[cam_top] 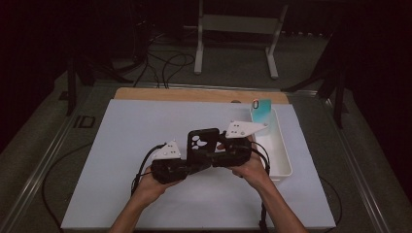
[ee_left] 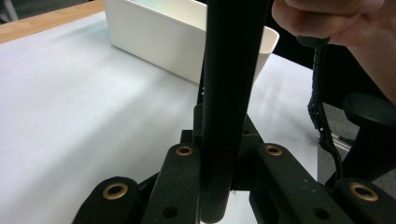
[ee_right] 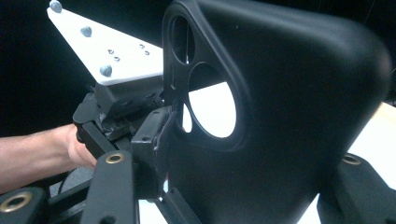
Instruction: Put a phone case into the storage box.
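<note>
A black phone case [cam_top: 201, 141] with round camera cut-outs stands upright above the white mat, between my two grippers. My left gripper [cam_top: 194, 162] comes in from the left and is shut on the case's lower edge. In the left gripper view the case [ee_left: 231, 93] runs edge-on straight up between the pressed jaws of the left gripper [ee_left: 224, 186]. My right gripper [cam_top: 216, 150] is at the case's right side. In the right gripper view the case's back [ee_right: 289, 116] stands between the spread jaws of the right gripper [ee_right: 233, 196], with a gap on each side.
A white bin [cam_top: 282, 160] stands just right of my hands, with a teal phone case [cam_top: 261, 110] leaning in its far end. The white mat [cam_top: 136, 136] lies on a wooden table. Cables trail off the mat toward me.
</note>
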A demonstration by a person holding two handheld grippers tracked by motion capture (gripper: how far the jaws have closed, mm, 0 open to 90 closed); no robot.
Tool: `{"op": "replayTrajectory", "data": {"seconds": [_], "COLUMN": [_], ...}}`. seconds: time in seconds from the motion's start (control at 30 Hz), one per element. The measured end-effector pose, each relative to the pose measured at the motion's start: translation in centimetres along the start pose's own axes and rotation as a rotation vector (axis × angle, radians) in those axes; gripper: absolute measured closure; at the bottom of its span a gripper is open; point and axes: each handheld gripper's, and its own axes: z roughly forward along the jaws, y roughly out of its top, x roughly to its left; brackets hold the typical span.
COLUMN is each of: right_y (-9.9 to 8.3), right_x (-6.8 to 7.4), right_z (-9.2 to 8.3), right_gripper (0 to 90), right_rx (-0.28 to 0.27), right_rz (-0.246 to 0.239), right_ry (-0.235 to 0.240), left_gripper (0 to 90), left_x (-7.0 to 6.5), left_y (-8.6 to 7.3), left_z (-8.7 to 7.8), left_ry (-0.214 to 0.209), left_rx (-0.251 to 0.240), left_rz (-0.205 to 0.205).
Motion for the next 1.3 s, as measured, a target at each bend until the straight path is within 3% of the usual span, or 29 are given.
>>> {"op": "replayTrajectory", "data": {"seconds": [0.13,0.37,0.7,1.3], "right_y": [0.0,-0.1,-0.1,0.7], "right_x": [0.3,0.1,0.0,0.4], "right_z": [0.4,0.2,-0.3,0.2], "right_gripper": [28.9,23.2,14.6,9.6], "right_rx": [0.036,0.046,0.051,0.031], "right_rz": [-0.019,-0.004,0.046,0.094], "right_ry": [-0.047,-0.079,-0.167,-0.213], "left_gripper": [85.7,85.8,85.7,85.6], "left_x": [-0.3,-0.1,0.5,0.7], "left_y": [0.1,0.2,0.1,-0.3], "left_z": [0.0,-0.6,-1.3,-1.1], "left_ry": [0.026,0.066,0.144,0.257], "left_rx": [0.006,-0.01,-0.026,-0.006], "left_rz": [0.014,0.012,-0.016,-0.05]}}
